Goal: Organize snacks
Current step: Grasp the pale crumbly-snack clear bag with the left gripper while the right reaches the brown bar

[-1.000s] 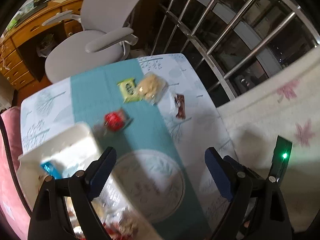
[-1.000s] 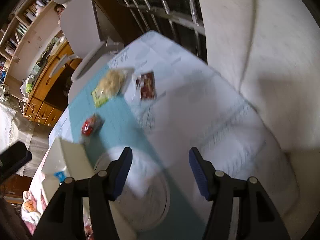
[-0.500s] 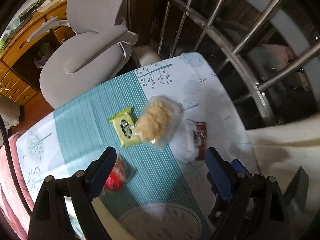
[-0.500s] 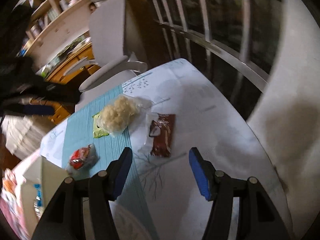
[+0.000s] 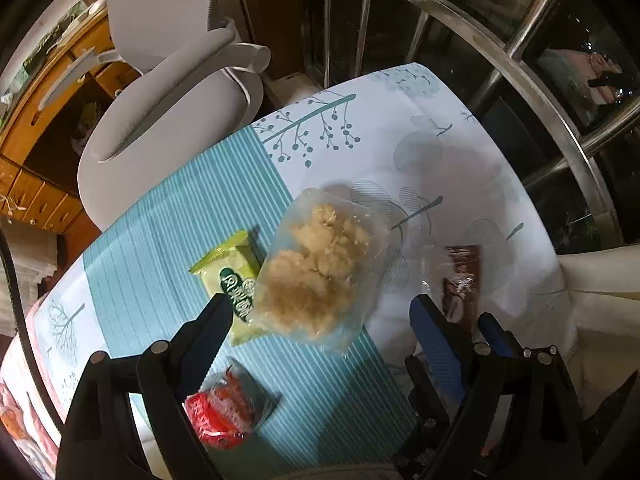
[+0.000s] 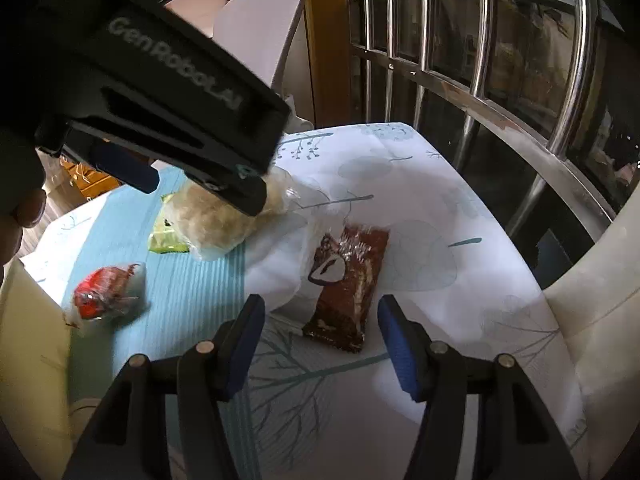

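Both grippers wide, empty. Left gripper (image 5: 320, 328) over clear bag (image 5: 324, 272) of crumbly snack mid-table: light, soft, crushable, probably slippery film; take by an edge. Right gripper (image 6: 320, 332) lines up brown bar (image 6: 348, 276): flat, stiffish; pinch across width.

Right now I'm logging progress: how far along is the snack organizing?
Nothing visibly sorted yet. Both hand-held grippers are open and empty: the left hovers over the clear bag of puffs, the right over the brown bar. The green packet and red packet also remain on the table.
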Motion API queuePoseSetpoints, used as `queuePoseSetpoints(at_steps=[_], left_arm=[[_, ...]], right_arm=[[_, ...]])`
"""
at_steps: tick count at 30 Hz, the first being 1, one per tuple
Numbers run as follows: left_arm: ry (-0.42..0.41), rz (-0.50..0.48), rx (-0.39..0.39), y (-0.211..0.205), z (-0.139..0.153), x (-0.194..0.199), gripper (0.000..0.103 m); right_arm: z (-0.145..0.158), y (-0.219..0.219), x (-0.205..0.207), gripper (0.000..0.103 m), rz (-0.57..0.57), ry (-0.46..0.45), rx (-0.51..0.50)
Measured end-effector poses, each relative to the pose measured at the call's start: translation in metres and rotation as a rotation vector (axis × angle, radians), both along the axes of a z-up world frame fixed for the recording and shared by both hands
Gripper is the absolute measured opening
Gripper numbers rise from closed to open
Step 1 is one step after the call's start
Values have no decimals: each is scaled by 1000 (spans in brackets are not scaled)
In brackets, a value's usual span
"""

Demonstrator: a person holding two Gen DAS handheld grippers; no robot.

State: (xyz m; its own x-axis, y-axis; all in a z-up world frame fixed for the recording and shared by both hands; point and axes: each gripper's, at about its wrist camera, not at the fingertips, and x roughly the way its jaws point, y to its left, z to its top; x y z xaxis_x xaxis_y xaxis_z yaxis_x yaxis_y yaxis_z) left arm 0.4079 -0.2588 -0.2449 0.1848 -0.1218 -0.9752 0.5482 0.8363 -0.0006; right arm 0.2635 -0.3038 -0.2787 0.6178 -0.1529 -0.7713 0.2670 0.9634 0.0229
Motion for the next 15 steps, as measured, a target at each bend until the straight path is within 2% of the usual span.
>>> queuePoseSetpoints(at_steps=[5,7,9,15], left_arm=[[12,10,-6,-4,-13,5,87],[12,15,-2,-4,-17,8,81],[6,28,7,-3,-20,11,66],[6,52,-2,1,-18,14,52]], right_arm=[[-6,3,5,59,-4,22,-16],[-7,4,5,59,-5,28,-28],[-7,4,4,55,-9,29,-32],[-7,6,8,50,-22,42,-66]])
